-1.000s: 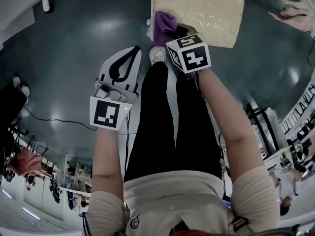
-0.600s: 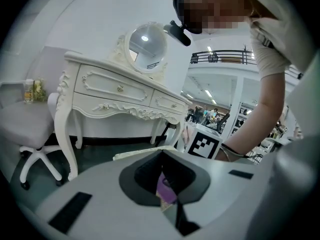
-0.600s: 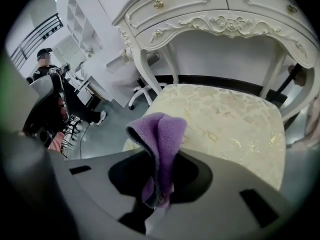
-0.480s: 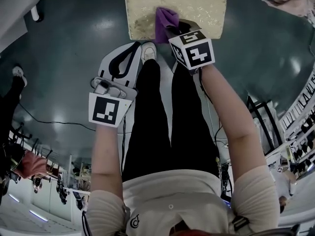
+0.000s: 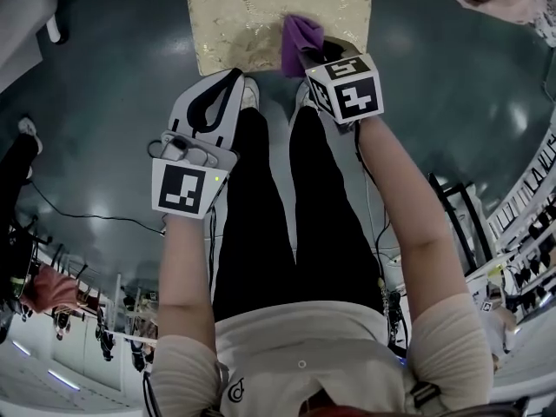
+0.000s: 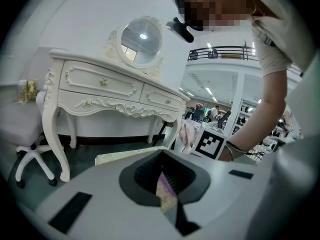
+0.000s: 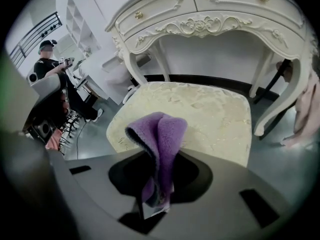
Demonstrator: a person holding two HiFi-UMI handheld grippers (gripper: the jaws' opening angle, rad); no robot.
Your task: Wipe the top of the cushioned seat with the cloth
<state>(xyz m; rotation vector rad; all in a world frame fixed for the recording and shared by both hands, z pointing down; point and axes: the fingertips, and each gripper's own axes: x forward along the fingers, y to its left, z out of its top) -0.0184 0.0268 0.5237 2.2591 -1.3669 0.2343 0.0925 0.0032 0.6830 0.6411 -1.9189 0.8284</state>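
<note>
Two grippers in frame. R gripper (image 5: 313, 52) has its jaws clamped on the purple cloth (image 5: 298, 40), which bunches up past the tips over the near edge of the cushioned seat (image 5: 243, 16), right of centre. It's prob. touching the top, but contact isn't clear. L gripper (image 5: 233, 83) jaws are closed together w/ nothing between, tips just at the seat's near edge, beside the person's legs (image 5: 261, 198).

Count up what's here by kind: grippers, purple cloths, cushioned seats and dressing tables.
Grippers: 2 (left gripper, right gripper)
Purple cloth: 1
Cushioned seat: 1
Dressing table: 1
Total: 5
</note>
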